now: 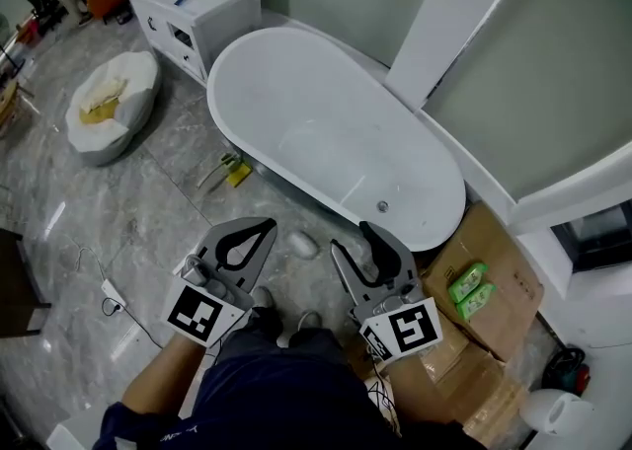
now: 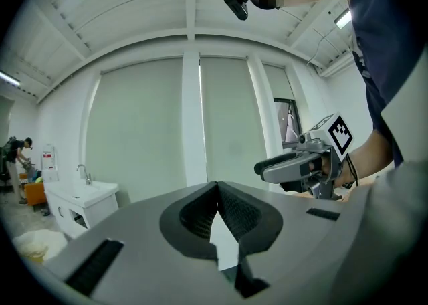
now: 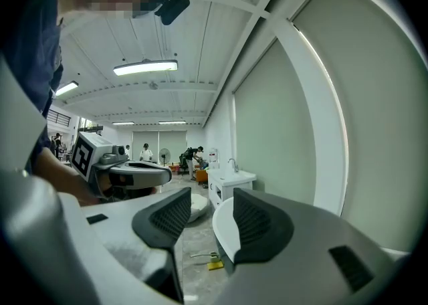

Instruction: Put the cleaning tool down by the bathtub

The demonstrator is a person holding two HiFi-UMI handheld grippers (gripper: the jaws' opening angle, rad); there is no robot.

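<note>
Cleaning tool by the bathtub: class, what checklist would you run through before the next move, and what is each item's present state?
1. Cleaning tool lies on the floor beside the bathtub: ok.
2. Left gripper holds nothing, jaws together: ok.
3. Right gripper holds nothing, jaws apart: ok.
4. Tool touches the tub's base: cannot tell.
5. Floor by the feet free of obstacles: not ok. A small white object lies just ahead of the shoes, and a cardboard box sits at the right.
</note>
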